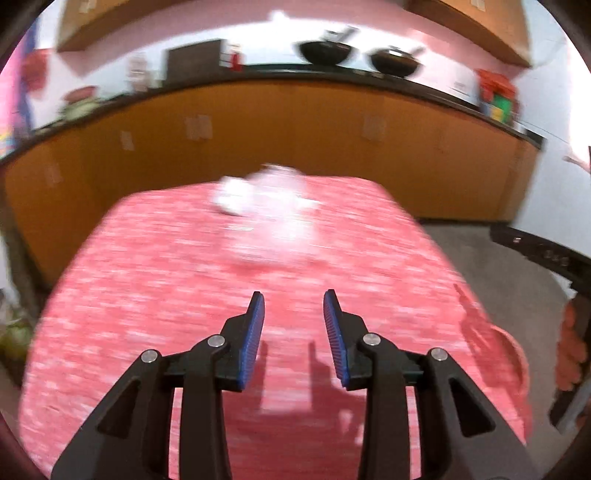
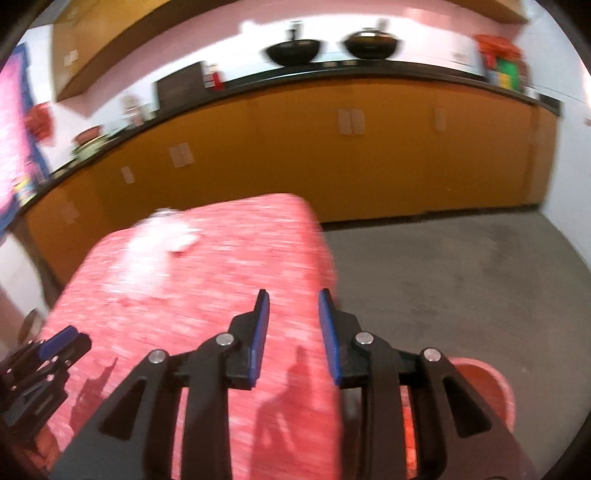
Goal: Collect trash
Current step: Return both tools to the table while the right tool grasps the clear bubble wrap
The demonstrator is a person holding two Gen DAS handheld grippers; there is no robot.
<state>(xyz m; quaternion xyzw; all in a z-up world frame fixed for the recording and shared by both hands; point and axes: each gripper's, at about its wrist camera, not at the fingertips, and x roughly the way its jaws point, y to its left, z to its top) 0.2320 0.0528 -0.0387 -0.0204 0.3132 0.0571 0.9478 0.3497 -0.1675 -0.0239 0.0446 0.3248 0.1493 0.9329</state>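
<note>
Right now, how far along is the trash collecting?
Done: nothing visibly collected. In hand: nothing; left gripper and right gripper are open and empty. Left: the blurred white crumpled trash on the red patterned tablecloth, apparently bound for the red bucket.

A home kitchen: a long dark counter [image 2: 369,70] over orange cabinet doors [image 2: 295,147], two black woks [image 1: 325,51] standing on it, wall cupboards [image 1: 110,22] above, and a red-clothed table [image 1: 184,295].
</note>
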